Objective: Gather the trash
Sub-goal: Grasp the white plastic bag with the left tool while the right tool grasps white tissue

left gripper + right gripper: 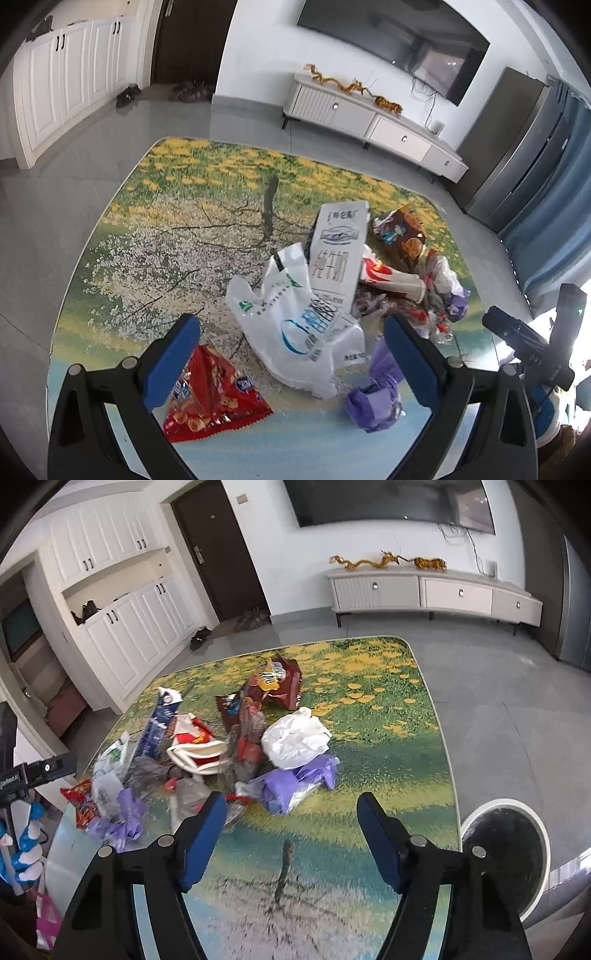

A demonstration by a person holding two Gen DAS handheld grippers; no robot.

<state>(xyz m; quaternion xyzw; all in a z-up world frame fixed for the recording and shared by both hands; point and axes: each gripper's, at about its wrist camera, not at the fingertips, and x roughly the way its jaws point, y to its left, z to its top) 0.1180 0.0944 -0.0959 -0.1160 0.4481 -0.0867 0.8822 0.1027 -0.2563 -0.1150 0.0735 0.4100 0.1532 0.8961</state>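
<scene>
A pile of trash lies on a table with a flower-print cover (pixel 155 236) (pixel 388 716). In the left wrist view I see a white plastic bag (pixel 295 332), a white milk carton (pixel 338 247), a red snack bag (pixel 214 398), purple wrappers (pixel 376 395) and a brown snack bag (pixel 402 229). My left gripper (pixel 291 354) is open, just above the white bag. In the right wrist view I see crumpled white plastic (pixel 295 738), a purple bag (pixel 295 782), a red-and-white paper cup (pixel 199 749) and the brown snack bag (pixel 273 683). My right gripper (pixel 291 830) is open and empty, just short of the purple bag.
A round white bin with a black liner (pixel 506 853) stands on the floor off the table's right edge. A white TV cabinet (pixel 436 590) is against the far wall. White cupboards (pixel 122 624) and a dark door (pixel 221 554) are at the left.
</scene>
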